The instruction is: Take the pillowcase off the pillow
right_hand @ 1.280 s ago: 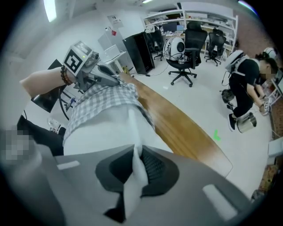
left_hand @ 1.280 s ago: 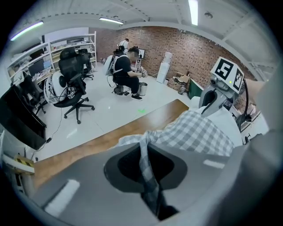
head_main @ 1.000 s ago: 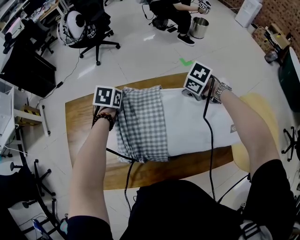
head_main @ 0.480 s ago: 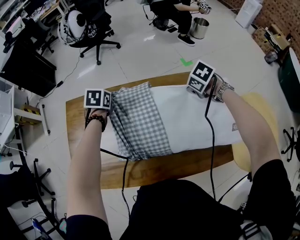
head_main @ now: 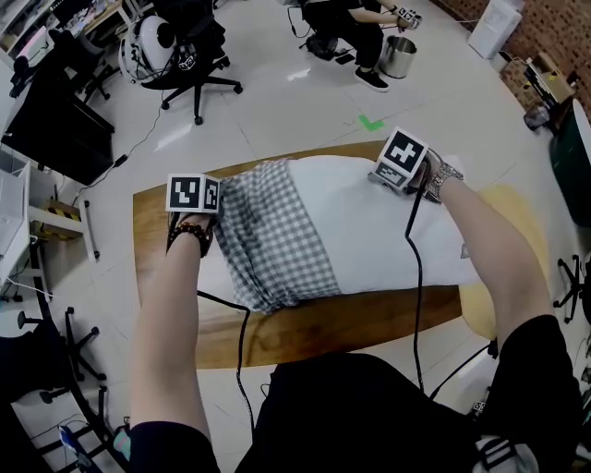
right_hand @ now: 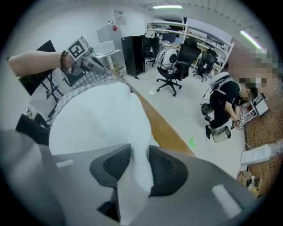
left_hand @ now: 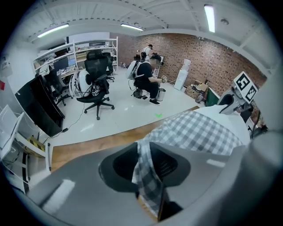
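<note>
A white pillow [head_main: 379, 231] lies across the wooden table [head_main: 305, 337]. A grey-and-white checked pillowcase [head_main: 272, 236] is bunched over its left part. My left gripper [head_main: 214, 189] is at the pillowcase's far left corner. Its jaws are opening, and a strip of checked cloth [left_hand: 148, 176] still hangs between the pads without being pinched. My right gripper [head_main: 374, 175] is at the pillow's far edge. Its jaws are opening too, with a fold of white pillow fabric [right_hand: 137, 176] loose between them. The pillow [right_hand: 97, 114] fills that view's left.
Black office chairs [head_main: 185, 55] and a dark monitor [head_main: 51, 129] stand on the floor beyond the table. A seated person [head_main: 346, 28] and a metal bucket [head_main: 397, 55] are further back. Cables [head_main: 416, 277] run from both grippers over the table's near edge.
My left gripper has moved left and drawn the checked pillowcase further off the pillow, so more white shows. The right gripper has shifted slightly right along the far edge.
</note>
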Tool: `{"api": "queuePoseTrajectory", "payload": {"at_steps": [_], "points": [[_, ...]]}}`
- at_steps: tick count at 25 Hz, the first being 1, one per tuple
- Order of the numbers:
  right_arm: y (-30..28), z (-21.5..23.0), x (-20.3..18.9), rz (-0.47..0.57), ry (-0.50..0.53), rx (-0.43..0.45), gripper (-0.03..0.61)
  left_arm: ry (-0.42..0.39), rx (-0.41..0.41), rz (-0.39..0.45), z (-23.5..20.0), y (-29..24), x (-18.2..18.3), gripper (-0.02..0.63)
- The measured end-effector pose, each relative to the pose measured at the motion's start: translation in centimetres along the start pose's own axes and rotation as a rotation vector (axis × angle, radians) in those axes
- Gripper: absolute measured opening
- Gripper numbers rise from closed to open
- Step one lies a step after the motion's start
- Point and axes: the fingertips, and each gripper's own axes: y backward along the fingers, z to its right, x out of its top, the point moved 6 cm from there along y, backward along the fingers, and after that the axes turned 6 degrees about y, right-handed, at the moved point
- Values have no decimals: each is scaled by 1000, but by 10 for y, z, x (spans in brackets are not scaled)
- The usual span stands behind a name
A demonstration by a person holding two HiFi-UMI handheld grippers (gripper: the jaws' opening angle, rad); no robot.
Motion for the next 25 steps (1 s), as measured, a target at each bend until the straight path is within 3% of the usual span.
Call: {"api": "queuePoseTrajectory", "payload": {"at_steps": [3, 9, 25], "points": [[7, -2, 8, 63, 48, -73, 192, -4, -9, 39, 9, 5, 0, 144], [26, -17, 9, 147, 67, -171, 218, -16, -10, 77, 29, 19, -19, 161], [42, -118, -31, 213, 208, -197, 218, -14, -3, 180, 104, 61, -103, 161]]}}
